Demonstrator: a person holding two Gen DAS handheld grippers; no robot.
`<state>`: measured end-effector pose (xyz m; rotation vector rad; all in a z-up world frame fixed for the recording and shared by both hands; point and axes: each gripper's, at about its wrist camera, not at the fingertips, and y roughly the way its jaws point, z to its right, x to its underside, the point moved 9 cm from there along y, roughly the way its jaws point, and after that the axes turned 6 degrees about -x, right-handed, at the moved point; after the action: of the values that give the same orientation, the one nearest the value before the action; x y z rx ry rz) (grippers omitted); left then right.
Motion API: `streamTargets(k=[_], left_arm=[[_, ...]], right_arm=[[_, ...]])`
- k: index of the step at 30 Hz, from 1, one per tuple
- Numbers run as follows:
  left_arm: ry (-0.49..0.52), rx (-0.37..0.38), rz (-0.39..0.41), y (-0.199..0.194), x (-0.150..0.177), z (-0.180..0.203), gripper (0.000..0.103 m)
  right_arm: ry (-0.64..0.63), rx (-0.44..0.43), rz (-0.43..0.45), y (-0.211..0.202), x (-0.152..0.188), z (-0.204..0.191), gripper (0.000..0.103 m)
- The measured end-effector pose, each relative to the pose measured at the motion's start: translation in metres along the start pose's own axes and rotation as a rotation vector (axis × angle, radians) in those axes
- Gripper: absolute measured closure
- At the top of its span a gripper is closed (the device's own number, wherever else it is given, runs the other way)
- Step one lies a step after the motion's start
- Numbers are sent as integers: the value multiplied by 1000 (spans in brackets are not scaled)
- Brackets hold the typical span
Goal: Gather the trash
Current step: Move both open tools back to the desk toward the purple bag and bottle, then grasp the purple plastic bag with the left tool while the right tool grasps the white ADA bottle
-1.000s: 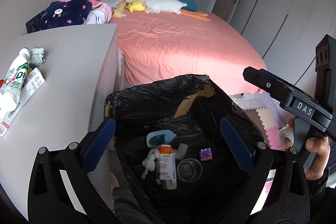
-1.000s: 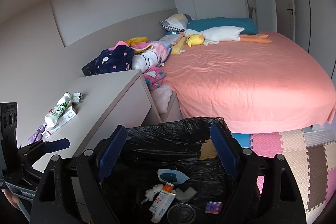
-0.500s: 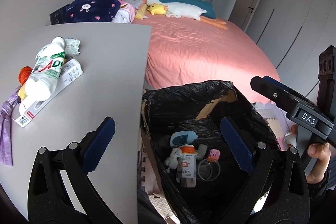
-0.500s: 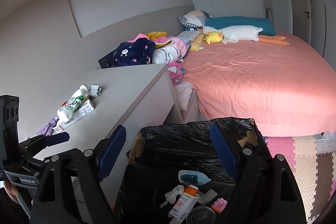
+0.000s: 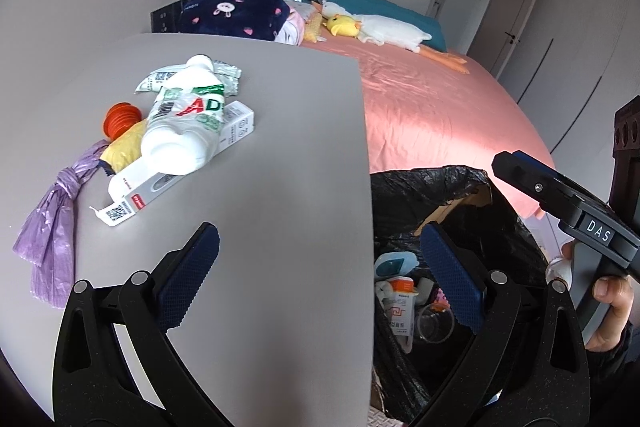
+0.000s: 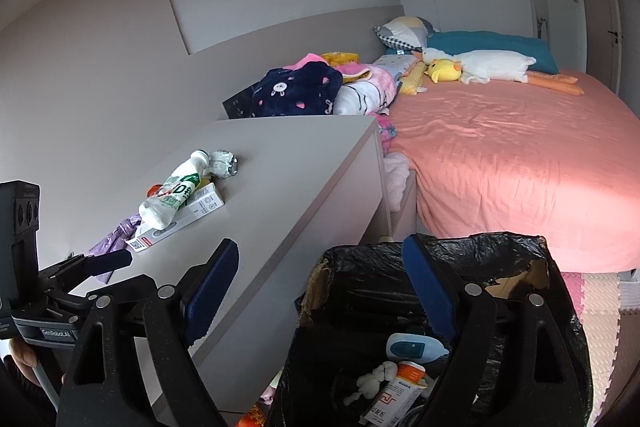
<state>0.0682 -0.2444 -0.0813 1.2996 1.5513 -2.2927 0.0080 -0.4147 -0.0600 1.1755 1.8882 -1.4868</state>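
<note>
On the grey dresser top (image 5: 280, 147) lies a heap of trash: a white bottle (image 5: 180, 131) with a green and red label, resting on a long white carton (image 5: 236, 125). Beside them are a crumpled foil wrapper (image 5: 226, 73), an orange cap (image 5: 122, 119) and a knotted purple bag (image 5: 56, 223). My left gripper (image 5: 320, 247) is open and empty, hovering over the dresser's near edge, short of the heap. My right gripper (image 6: 322, 259) is open and empty above the black-lined bin (image 6: 400, 267). The bin holds several discarded items. The bottle (image 6: 172, 195) lies to the right gripper's far left.
A bed with a pink sheet (image 6: 520, 155) fills the right side, with a plush goose (image 6: 492, 67) and a clothes pile (image 6: 304, 91) at its head. Foam floor mats (image 6: 600, 307) lie beside the bin. A hand (image 5: 612, 311) holds the right gripper's handle.
Both views have swung left: the dresser top and its trash heap have come closer and more central, and the bin has slid to the right. Both grippers stay open.
</note>
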Motion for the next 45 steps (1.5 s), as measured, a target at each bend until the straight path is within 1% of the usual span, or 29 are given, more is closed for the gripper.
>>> streamTargets(k=[9, 17, 24, 26, 29, 32, 33, 35, 36, 38, 39, 40, 41, 42, 43, 44, 45], left_arm=[[-60, -34, 20, -7, -2, -50, 6], [-132, -62, 20, -8, -5, -98, 6], [-158, -103, 24, -7, -9, -131, 6], [-163, -116, 20, -6, -9, -141, 6], [-176, -144, 18, -4, -9, -156, 6], [-186, -181, 20, -2, -10, -170, 6], [-190, -199, 20, -2, -10, -175, 6], [-208, -262, 18, 0, -10, -188, 6], [-215, -278, 14, 2, -10, -193, 7], [-229, -290, 1, 6, -11, -203, 15], [-235, -301, -7, 8, -10, -207, 17], [-238, -310, -15, 10, -9, -210, 22], [-239, -317, -25, 12, -8, -213, 28], [-239, -320, -37, 15, -7, -216, 32], [-240, -321, -52, 18, -5, -218, 39], [-242, -321, -64, 21, -4, -220, 44], [-243, -321, -72, 24, -2, -222, 45]], right_arm=[[-25, -40, -24, 31, -4, -34, 19], [-46, -88, -62, 67, -6, -70, 19], [-66, -129, -97, 93, -8, -101, 19], [-69, -140, -104, 98, -8, -108, 16], [-63, -164, -120, 107, -10, -118, 16], [-63, -171, -128, 116, -13, -127, 16], [-63, -172, -130, 120, -15, -131, 16], [-66, -177, -133, 124, -16, -137, 16], [-70, -178, -135, 127, -17, -140, 16], [-77, -176, -140, 132, -17, -147, 15], [-79, -175, -144, 135, -17, -151, 15], [-81, -173, -150, 139, -17, -154, 15], [-82, -171, -154, 142, -17, -157, 15], [-83, -166, -160, 146, -17, -160, 15], [-85, -163, -163, 149, -18, -164, 15], [-87, -161, -165, 152, -18, -166, 15], [-91, -155, -169, 157, -18, -169, 15]])
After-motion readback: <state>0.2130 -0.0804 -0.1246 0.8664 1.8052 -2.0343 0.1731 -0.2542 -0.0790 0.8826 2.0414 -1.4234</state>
